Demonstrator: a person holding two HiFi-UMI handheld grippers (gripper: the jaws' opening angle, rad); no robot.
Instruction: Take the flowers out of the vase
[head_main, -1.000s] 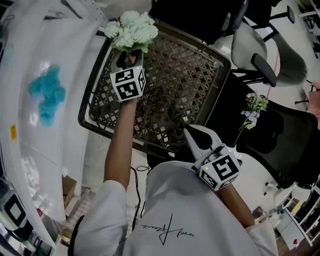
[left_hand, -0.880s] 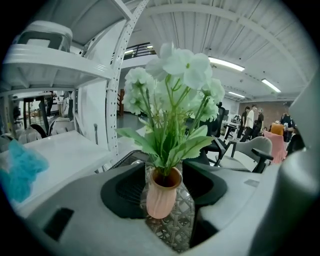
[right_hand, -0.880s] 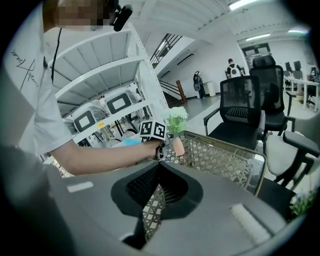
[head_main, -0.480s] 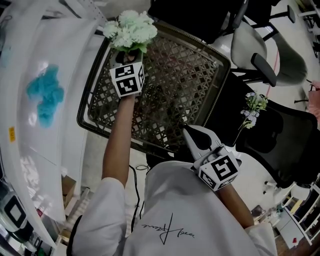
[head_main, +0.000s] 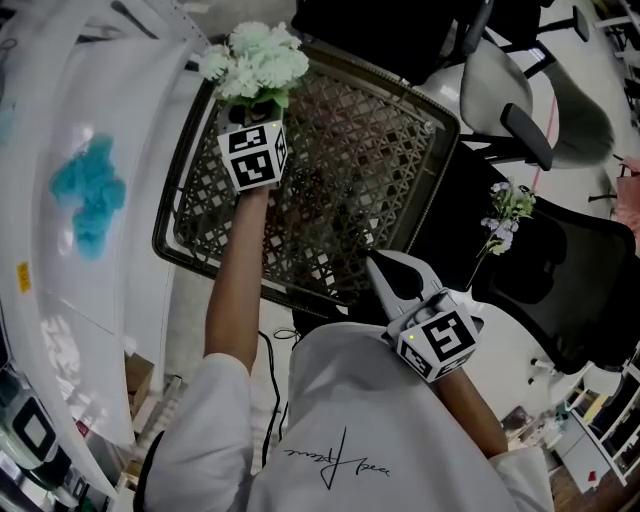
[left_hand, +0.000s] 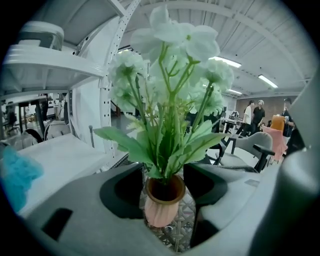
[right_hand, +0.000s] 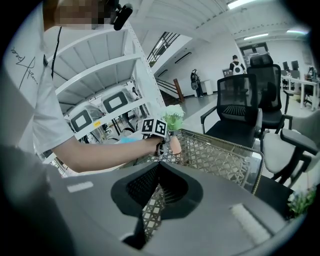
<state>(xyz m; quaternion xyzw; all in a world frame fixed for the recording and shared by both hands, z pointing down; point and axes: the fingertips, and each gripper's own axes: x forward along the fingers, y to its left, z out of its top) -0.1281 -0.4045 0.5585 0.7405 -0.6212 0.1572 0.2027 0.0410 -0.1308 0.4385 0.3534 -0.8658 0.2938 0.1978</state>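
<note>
Left gripper view: left tongs (left_hand: 163, 176) clamp the pink vase (left_hand: 162, 207), flowers (left_hand: 175, 60) upright, over the mesh basket (head_main: 370, 180). Right tongs (head_main: 385, 270) are pressed together, empty, near the body. Best bet: keep the vase steady and grab the stems low w/ the right. Head view: vase hidden under the blooms; can't tell if it touches the basket.

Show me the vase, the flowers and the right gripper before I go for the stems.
pink vase (left_hand: 162, 210): left gripper view, on its ribbed body below the rim.
white flowers (head_main: 258, 60): head view, middle of the blossom cluster.
right gripper (head_main: 380, 265): head view, at its white fingertips.
</note>
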